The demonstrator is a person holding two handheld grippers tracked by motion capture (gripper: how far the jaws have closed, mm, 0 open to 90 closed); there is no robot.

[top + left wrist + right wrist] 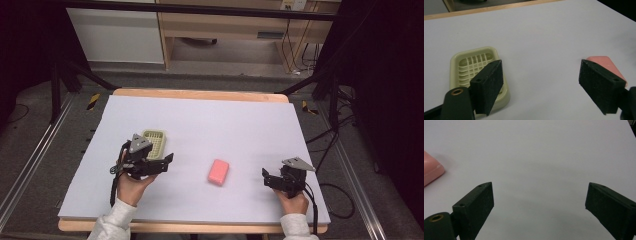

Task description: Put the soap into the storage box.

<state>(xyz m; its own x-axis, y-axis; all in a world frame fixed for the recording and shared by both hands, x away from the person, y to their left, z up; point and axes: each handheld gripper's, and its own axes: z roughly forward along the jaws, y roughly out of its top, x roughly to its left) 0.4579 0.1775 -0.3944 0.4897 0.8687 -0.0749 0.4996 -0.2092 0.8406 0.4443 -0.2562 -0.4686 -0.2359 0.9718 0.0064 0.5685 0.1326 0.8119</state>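
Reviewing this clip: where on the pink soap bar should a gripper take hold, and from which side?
Probably across the pink soap bar's two long sides, coming down from above. It lies flat on the table, apart from the soap dish, with nothing crowding it, and its narrower width should suit open jaws.

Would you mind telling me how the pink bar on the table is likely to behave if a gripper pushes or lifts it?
The pink bar lies flat and looks blocky, so it would probably slide rather than roll or tip. Its rounded, smooth-looking edges suggest it may be slippery between flat pads. It looks solid, so likely stiff.
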